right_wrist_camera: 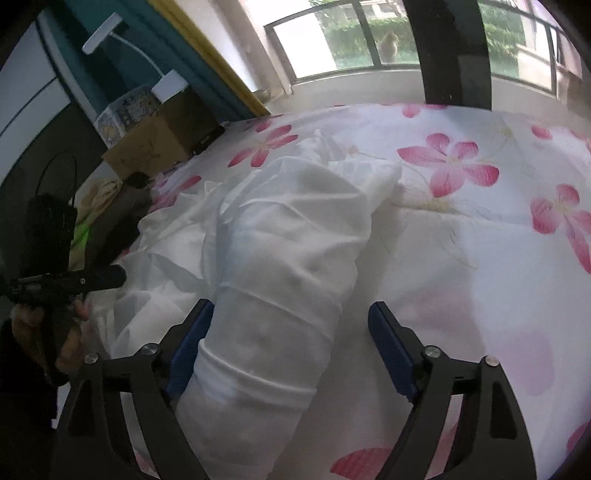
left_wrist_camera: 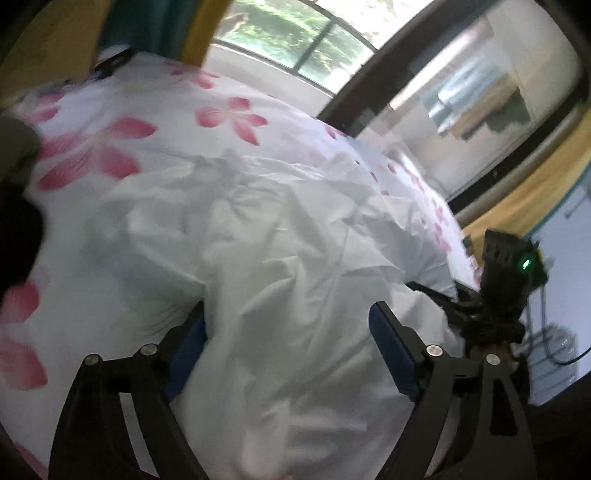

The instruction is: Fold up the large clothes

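Flowered bed (right_wrist_camera: 461, 258) carrying white garment (right_wrist_camera: 280, 258); both hand-held grippers, left (left_wrist_camera: 288, 343) and right (right_wrist_camera: 291, 339), standing released astride it, between folds; next needing fresh grips on an edge.

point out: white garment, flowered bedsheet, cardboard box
Thin white fabric garment (right_wrist_camera: 280, 236): right wrist view, on the rolled sleeve-like part running toward the tool.
White bedsheet with pink flowers (right_wrist_camera: 448, 162): right wrist view, on a pink flower.
Brown cardboard box (right_wrist_camera: 159, 144): right wrist view, on its front face.

Floral-sheeted bed (right_wrist_camera: 461, 229), daylit window (right_wrist_camera: 351, 40), teal wall (right_wrist_camera: 140, 48), white lamp (right_wrist_camera: 107, 33), cardboard box (right_wrist_camera: 155, 144)
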Demonstrator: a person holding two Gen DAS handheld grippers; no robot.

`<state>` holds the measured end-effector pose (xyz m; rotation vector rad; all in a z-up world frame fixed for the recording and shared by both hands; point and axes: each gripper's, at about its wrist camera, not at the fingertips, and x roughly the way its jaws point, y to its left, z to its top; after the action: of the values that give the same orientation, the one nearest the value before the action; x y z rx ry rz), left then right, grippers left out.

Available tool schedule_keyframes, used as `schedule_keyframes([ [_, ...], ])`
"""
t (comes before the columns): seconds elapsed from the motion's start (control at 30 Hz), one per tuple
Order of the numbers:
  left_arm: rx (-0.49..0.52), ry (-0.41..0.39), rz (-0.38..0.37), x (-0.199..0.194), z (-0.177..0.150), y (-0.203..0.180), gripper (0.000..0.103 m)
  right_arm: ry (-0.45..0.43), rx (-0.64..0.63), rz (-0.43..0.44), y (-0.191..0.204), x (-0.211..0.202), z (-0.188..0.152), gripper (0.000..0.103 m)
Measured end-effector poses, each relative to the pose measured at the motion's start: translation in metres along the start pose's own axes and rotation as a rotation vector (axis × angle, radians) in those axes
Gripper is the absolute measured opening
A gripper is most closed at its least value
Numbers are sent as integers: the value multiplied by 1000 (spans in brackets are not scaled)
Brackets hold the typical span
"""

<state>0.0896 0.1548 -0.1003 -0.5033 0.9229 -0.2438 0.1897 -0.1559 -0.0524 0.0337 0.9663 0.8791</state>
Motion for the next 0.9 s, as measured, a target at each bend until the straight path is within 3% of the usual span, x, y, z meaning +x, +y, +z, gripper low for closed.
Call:
schedule_keyframes([
  [0.23, 120, 13, 73, 19, 5, -25, 90, 0, -14, -6, 3, 2, 1, 84],
  [0.33, 150, 1, 113, 23, 4, -30, 90, 2, -13, 31, 4, 4, 1, 72],
  [0.43, 148, -22, 112, 22, 3, -30, 88, 0, -9, 35, 8, 6, 0, 67],
  [0.47, 145, -27, 105, 22, 2, -30, 85, -1, -9, 31, 9, 6, 0, 67],
  [0.53, 128, -18, 46, 23, 1, -30, 54, -2, 1, 31, 10, 7, 0, 65],
  [0.57, 116, -10, 6, 26, 1, -32, 47, 0, 6, 32, 10, 7, 0, 63],
  [0.73, 147, -45, -16, 31, -5, -45, 32, -10, 11, 23, 13, 4, -1, 40],
  [0.9, 177, -76, -25, 22, -5, -52, 25, -39, -34, -10, 26, -3, 3, 28],
])
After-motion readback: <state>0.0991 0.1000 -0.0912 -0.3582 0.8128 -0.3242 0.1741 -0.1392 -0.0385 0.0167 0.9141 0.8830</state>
